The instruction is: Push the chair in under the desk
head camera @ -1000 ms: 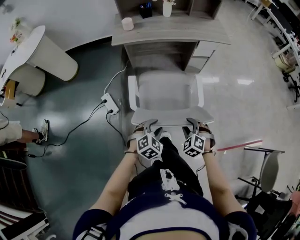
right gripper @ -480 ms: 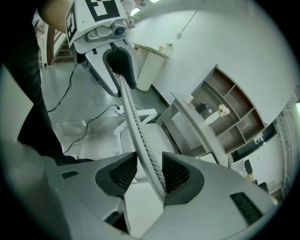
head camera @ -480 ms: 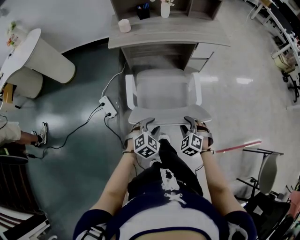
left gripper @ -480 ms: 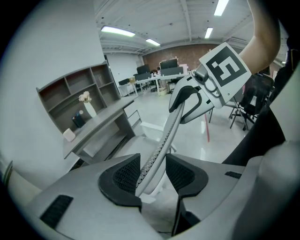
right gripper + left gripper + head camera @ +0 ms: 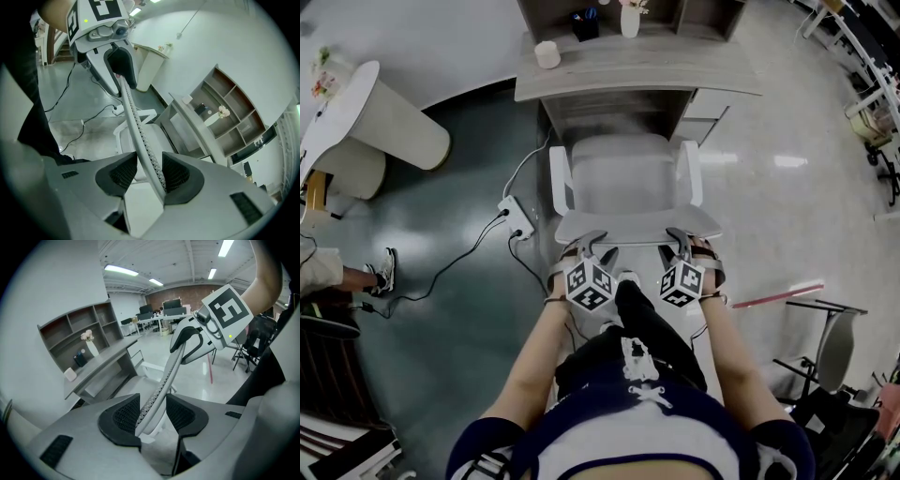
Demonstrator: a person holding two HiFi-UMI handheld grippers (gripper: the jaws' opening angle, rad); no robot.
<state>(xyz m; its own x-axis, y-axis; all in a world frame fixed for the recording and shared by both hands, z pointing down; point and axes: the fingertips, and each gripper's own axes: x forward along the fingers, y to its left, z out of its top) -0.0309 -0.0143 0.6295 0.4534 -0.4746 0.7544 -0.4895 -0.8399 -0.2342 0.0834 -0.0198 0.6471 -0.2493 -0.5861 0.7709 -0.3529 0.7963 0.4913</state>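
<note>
Chair [image 5: 623, 178]: nudged closer to worktop [image 5: 656, 73] front edge; seat mostly out, more pushing due. My left gripper [image 5: 592, 246] opening, right gripper [image 5: 680, 240] slack, both astride backrest [image 5: 637, 225].

Glossy floor [image 5: 441, 309], matt wood-grain desk [image 5: 637, 70], chair back [image 5: 161, 390] perhaps mesh

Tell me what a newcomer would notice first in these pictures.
The white chair stands in the middle, facing the grey desk. The left gripper and right gripper straddle the top of its back, which runs between both pairs of jaws; the left jaws are opening. A power strip lies on the floor left of the chair.
</note>
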